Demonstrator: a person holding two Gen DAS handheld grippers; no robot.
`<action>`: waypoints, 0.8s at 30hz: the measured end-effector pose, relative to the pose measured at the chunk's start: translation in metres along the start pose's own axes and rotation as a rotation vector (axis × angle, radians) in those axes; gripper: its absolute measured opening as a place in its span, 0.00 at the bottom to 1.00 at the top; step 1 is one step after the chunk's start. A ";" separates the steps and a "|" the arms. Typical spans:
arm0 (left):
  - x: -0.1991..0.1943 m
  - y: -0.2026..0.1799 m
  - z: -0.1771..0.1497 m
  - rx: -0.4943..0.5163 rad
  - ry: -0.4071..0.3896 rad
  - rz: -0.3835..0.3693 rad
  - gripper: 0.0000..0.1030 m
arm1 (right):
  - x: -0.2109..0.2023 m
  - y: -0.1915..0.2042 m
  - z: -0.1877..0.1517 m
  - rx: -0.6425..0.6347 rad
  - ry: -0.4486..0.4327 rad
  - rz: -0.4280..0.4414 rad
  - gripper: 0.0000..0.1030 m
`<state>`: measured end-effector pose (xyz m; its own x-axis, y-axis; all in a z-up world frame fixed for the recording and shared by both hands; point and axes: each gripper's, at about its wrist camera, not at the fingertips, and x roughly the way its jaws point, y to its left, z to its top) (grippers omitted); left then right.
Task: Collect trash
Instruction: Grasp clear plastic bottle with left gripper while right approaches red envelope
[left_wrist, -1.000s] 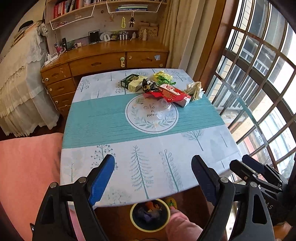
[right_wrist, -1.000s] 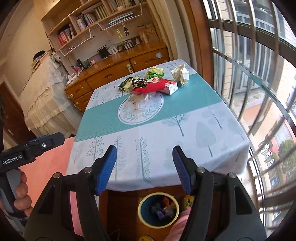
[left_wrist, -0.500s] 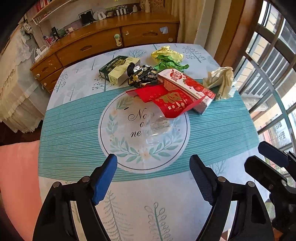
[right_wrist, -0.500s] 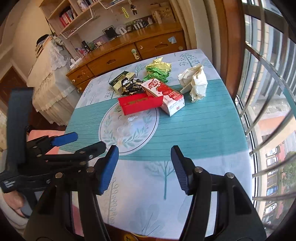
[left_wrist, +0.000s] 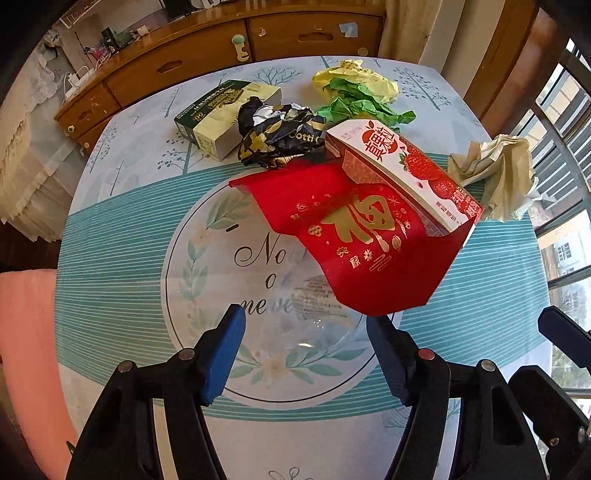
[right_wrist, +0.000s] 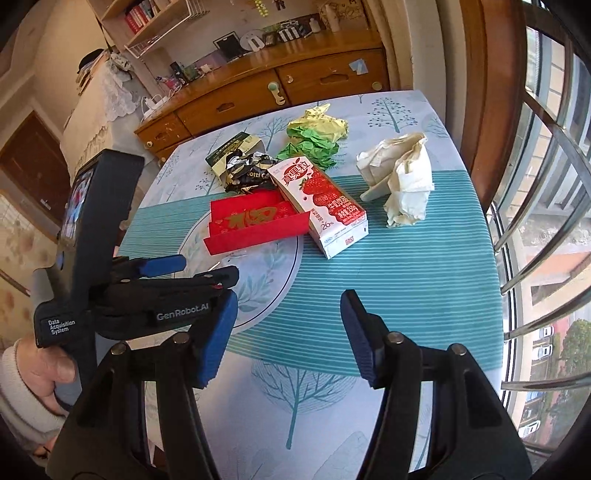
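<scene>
Trash lies in a heap on the table: a red paper tray (left_wrist: 365, 251), a strawberry milk carton (left_wrist: 402, 173), a black crumpled wrapper (left_wrist: 280, 133), a green box (left_wrist: 221, 114), yellow-green crumpled paper (left_wrist: 354, 92) and a beige paper wad (left_wrist: 498, 177). A clear plastic piece (left_wrist: 317, 314) rests on the round print. My left gripper (left_wrist: 306, 350) hangs just over it, jaws closing, pads not touching it. My right gripper (right_wrist: 288, 328) stands open above the teal stripe, nothing between its fingers, short of the carton (right_wrist: 321, 195) and the paper wad (right_wrist: 399, 177).
The tablecloth (right_wrist: 406, 266) covers the whole table. A wooden dresser (left_wrist: 258, 40) stands behind it and curved window bars (right_wrist: 546, 147) close off the right side. A pink cushion (left_wrist: 26, 332) lies at the left. A hand (right_wrist: 37, 369) holds the left gripper's handle.
Both grippers have moved forward and down from the table's near edge to over its middle. The left jaws have narrowed. The bin under the table has left both views.
</scene>
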<state>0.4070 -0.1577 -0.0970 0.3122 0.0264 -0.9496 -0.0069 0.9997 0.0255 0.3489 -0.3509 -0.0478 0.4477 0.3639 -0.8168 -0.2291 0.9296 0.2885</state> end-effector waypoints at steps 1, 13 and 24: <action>0.004 -0.002 0.003 -0.003 0.003 -0.001 0.61 | 0.001 0.001 -0.001 -0.008 0.001 0.002 0.54; 0.009 0.001 0.012 -0.001 -0.005 0.029 0.45 | 0.015 0.016 0.010 -0.146 -0.015 -0.008 0.53; -0.008 0.044 -0.030 -0.077 0.023 0.010 0.45 | 0.034 0.049 0.009 -0.315 -0.023 -0.031 0.54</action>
<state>0.3754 -0.1138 -0.0982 0.2897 0.0358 -0.9565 -0.0838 0.9964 0.0119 0.3611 -0.2925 -0.0569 0.4768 0.3403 -0.8104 -0.4698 0.8780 0.0923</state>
